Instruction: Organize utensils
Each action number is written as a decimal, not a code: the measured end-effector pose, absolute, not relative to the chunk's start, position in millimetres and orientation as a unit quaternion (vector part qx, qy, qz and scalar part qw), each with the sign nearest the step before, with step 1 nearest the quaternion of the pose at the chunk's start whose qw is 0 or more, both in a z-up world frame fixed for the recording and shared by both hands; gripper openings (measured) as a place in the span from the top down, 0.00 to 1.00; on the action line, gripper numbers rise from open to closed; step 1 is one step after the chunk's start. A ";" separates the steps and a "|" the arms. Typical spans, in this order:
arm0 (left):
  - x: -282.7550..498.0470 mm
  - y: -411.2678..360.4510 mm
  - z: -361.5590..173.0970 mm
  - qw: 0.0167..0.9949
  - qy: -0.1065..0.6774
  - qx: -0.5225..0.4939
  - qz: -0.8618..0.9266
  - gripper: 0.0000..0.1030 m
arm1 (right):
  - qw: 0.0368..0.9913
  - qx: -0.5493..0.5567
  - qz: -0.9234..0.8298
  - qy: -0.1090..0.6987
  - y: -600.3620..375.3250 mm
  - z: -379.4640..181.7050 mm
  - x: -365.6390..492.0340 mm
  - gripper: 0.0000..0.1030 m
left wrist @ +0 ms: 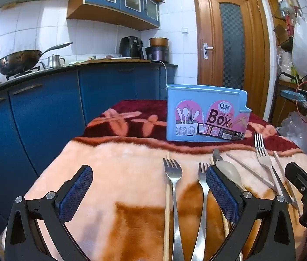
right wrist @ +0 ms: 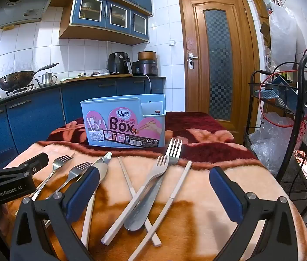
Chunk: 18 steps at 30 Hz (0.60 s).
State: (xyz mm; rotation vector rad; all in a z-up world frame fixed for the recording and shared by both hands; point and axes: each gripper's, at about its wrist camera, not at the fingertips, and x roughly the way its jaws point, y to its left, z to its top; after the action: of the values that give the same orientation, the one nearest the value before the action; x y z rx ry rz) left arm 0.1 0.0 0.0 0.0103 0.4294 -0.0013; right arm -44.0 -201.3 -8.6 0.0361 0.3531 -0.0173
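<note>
The left gripper [left wrist: 149,184] was seen with its blue-padded fingers [left wrist: 76,193] spread wide and nothing held between them. Between those fingers, a stainless steel fork [left wrist: 173,181] was found lying flat on the peach and maroon plush blanket [left wrist: 118,169], with a thin wooden chopstick [left wrist: 166,206] just beside it on the left. A second steel fork [left wrist: 201,182] lay close against the right finger. A beige plastic spoon [right wrist: 101,165] was noted next, its bowl pointing away from the cameras.

Further right, a pale plastic fork [right wrist: 151,178] was observed lying across a larger steel fork [right wrist: 171,152], with two white plastic chopsticks [right wrist: 176,190] crossing beneath them. These pieces lay between the fingers of the right gripper [right wrist: 153,189], which were likewise held wide apart and empty.

A light blue plastic utensil box labelled "Chopsticks Box" [right wrist: 124,121] was recorded standing upright on the maroon part of the blanket, beyond all the utensils and apart from them. A white card [right wrist: 153,107] was seen in its right-hand compartment.
</note>
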 end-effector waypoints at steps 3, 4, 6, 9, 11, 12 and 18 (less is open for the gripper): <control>0.1 -0.1 0.0 0.977 0.213 0.006 -0.001 0.00 | 0.984 0.018 -0.008 0.176 -201.3 -8.7 -44.1 0.00; 0.2 -0.1 0.0 0.977 0.213 0.006 0.000 0.00 | 0.984 0.018 -0.008 0.176 -201.3 -8.7 -44.1 0.00; 0.1 -0.1 0.0 0.977 0.212 0.006 0.000 0.00 | 0.984 0.018 -0.009 0.176 -201.2 -8.6 -44.2 0.00; 0.1 -0.1 0.0 0.977 0.212 0.006 0.000 0.00 | 0.984 0.018 -0.008 0.176 -201.4 -8.6 -44.7 0.00; 0.0 -0.2 0.1 0.977 0.211 0.006 0.000 0.00 | 0.984 0.018 -0.008 0.176 -201.2 -8.6 -44.6 0.00; 0.0 -0.1 0.1 0.977 0.211 0.006 0.000 0.00 | 0.984 0.018 -0.008 0.176 -201.1 -8.6 -44.5 0.00; 0.1 -0.1 0.0 0.978 0.211 0.006 0.000 0.00 | 0.984 0.018 -0.008 0.175 -200.5 -8.5 -44.3 0.00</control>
State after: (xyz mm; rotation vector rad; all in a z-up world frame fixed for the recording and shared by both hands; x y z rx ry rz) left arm 0.1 -0.1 0.0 0.0122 0.4247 -0.0006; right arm -44.3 -200.5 -8.5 0.0356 0.3523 -0.0171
